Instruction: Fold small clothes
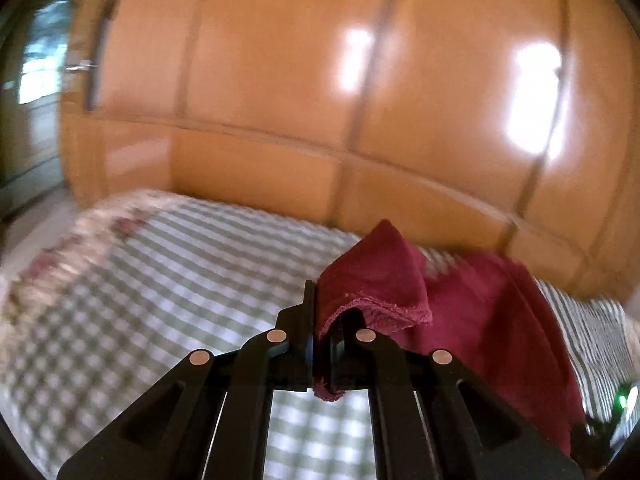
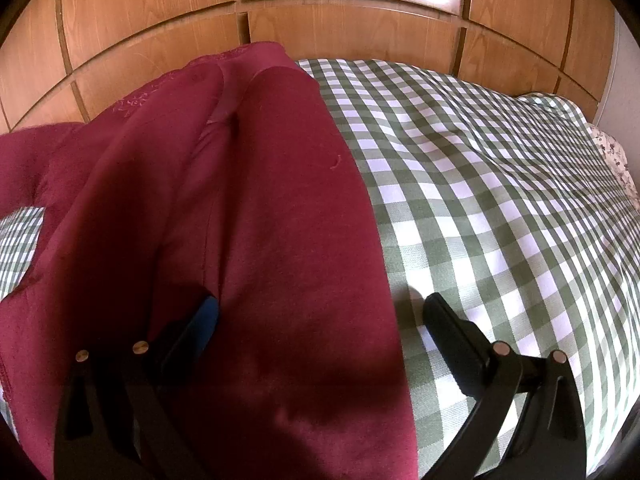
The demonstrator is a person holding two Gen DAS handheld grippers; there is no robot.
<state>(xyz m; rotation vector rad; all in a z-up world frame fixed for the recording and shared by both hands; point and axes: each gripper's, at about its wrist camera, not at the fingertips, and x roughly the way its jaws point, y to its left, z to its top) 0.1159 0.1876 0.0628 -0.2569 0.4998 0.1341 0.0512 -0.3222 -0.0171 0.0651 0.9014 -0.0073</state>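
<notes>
A dark red garment [image 2: 256, 216] lies on a green-and-white checked bedspread [image 2: 480, 184]. In the left wrist view my left gripper [image 1: 322, 344] is shut on a hemmed corner of the red garment [image 1: 376, 284], lifted above the bed, with the rest of the cloth trailing down to the right. In the right wrist view my right gripper [image 2: 316, 312] stands open just over the garment's near right edge. Its left finger [image 2: 200, 324] is over the red cloth and its right finger [image 2: 448, 324] is over the bare bedspread. Nothing is pinched between them.
A wooden panelled wardrobe [image 2: 352, 8] runs along the far side of the bed. A flowered fabric edge [image 1: 80, 236] borders the checked bedspread [image 1: 160, 280] at the left. A doorway with daylight [image 1: 36, 64] shows at far left.
</notes>
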